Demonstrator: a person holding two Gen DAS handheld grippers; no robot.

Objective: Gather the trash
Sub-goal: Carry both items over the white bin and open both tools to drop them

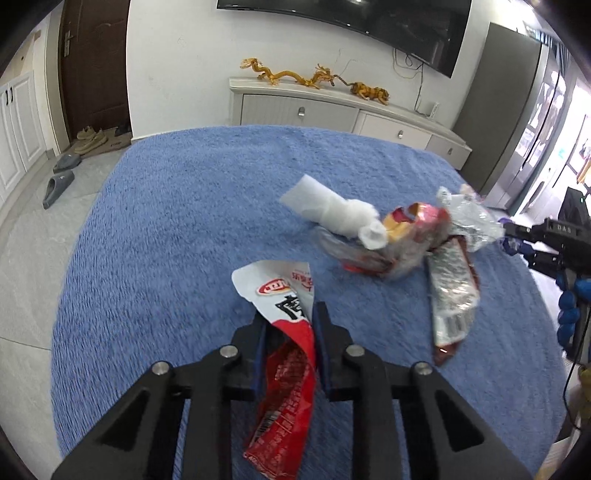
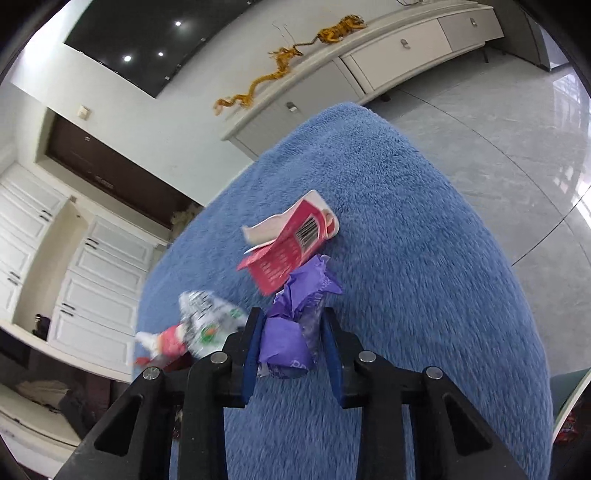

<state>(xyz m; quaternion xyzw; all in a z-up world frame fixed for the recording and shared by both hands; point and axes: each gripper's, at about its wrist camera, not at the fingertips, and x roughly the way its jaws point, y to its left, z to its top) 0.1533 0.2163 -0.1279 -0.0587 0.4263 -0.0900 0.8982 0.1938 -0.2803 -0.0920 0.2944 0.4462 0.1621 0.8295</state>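
Note:
My left gripper is shut on a red and white snack wrapper and holds it above the blue fuzzy cover. Beyond it lies a pile of trash: a crumpled white tissue, a red and yellow wrapper, a silver foil wrapper and a long silver and brown wrapper. My right gripper is shut on a crumpled purple wrapper; it also shows at the right edge of the left wrist view. A pink and white carton and a silver wrapper lie ahead of it.
A white TV cabinet with golden dragon figures stands against the far wall under a television. Slippers and shoes lie on the tiled floor at left by a brown door. White cupboards show at left in the right wrist view.

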